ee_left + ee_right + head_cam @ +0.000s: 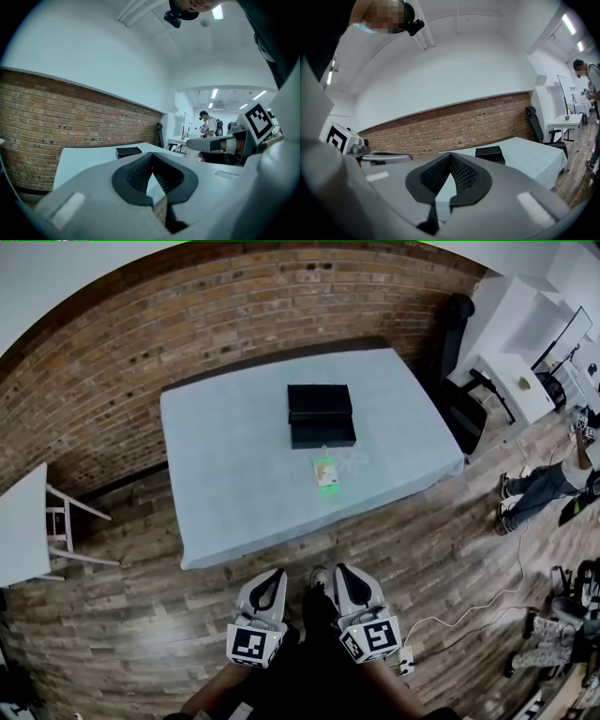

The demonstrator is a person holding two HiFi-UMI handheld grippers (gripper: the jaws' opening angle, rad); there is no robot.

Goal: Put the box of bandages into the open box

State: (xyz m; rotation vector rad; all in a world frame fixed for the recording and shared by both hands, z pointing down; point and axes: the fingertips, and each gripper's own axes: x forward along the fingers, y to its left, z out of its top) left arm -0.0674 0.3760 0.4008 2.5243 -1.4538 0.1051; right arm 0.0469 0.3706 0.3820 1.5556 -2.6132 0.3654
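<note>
The box of bandages (325, 472) is small and green, and lies flat on the pale blue table (225, 484) near its front edge. Just behind it stands the open black box (321, 415), also visible as a dark block in the left gripper view (128, 151) and the right gripper view (490, 152). Both grippers hang low over the floor, well short of the table. My left gripper (270, 579) (151, 158) is shut and empty. My right gripper (345, 576) (450, 156) is shut and empty too.
A brick wall (112, 362) runs behind the table. A white side table with a stool (37, 521) stands at the left. At the right are a black office chair (457, 334), a white desk (516, 343), a seated person's legs (539, 488) and cables on the wooden floor (469, 615).
</note>
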